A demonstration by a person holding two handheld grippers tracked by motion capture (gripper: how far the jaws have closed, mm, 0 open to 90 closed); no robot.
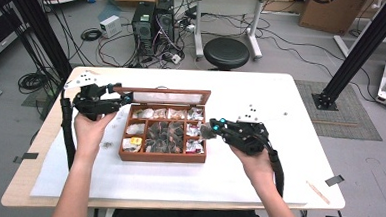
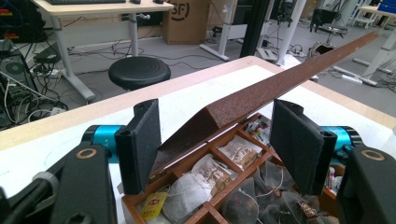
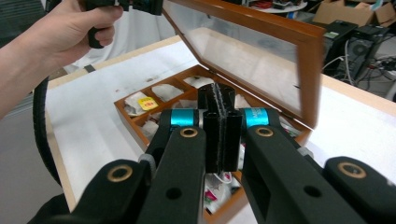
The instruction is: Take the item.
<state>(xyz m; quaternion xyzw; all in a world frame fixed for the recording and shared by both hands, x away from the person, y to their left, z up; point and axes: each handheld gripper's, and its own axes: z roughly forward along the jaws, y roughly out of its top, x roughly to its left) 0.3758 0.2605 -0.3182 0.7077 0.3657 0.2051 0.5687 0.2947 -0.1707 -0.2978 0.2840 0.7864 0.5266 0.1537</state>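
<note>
Jaws of the left gripper [image 1: 124,97] spread, with the left top corner of the lid [image 1: 167,91] between them. In the left gripper view the lid frame [image 2: 280,84] runs up through the gap; one pad sits at its edge and the other stands clear, so it looks propped, not pinched. Left hand [image 1: 91,128] is raised over the bench [image 1: 257,182] at the box's left side, forearm coming in from below, gripper pointing across at the lid corner.

Wooden tea box [image 1: 161,158] sits mid-bench, open, with the lid tilted up and back on its rear hinge. Box likely stiff and fairly heavy; the lid is lighter, a wood frame around a clear pane, so it may be fragile and slick on the pane. Best taken by the wood frame at a corner or the front rail, not on the pane. It will probably drop shut if let go.

Tea bags [image 1: 164,134] fill the compartments: light, soft, crushable, some with strings and tags. Best pinched by the paper body or the tag, gently.

Right gripper [image 1: 211,124] has its jaws pressed together, tips at the box's right rim. The right gripper view [image 3: 218,107] shows nothing between the pads; a grey blur at the tips in the high view is too unclear to call. Right hand [image 1: 256,159] is low over the bench, forearm angled in from the lower right, gripper aimed left at the box.
</note>
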